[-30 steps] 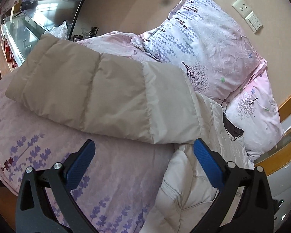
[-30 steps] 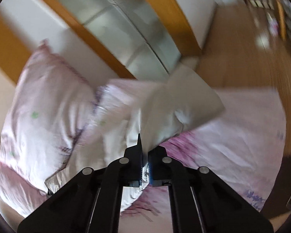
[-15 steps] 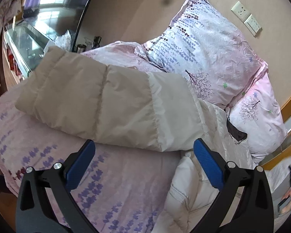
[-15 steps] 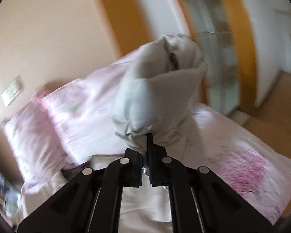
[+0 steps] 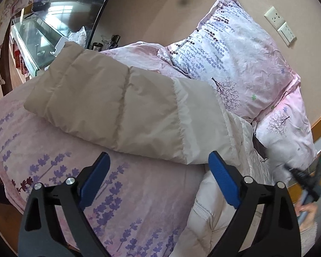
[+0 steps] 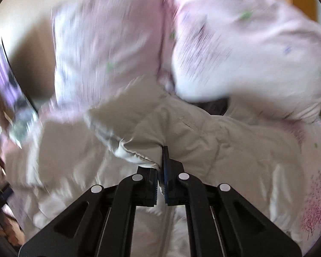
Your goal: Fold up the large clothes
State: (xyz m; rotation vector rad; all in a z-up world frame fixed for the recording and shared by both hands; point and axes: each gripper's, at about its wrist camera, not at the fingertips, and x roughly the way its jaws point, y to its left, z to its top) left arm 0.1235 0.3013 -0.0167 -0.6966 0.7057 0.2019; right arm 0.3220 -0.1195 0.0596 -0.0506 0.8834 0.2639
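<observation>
Over the last second I have swung the right gripper (image 6: 161, 171), its jaws pinched on a fold of the cream puffer jacket (image 6: 177, 128), from high in the air down over the jacket body on the bed (image 5: 53, 171); I judge one sleeve is being folded inward. The left gripper (image 5: 158, 177) stays spread and empty beside the other sleeve (image 5: 109, 105). Two floral pillows (image 5: 241, 60) crowd the collar end, limiting room there.

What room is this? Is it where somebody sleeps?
Most likely a bedroom. A bed with a lavender-print cover, two flowery pillows against the wall, and a puffy jacket lying on it all point that way.
</observation>
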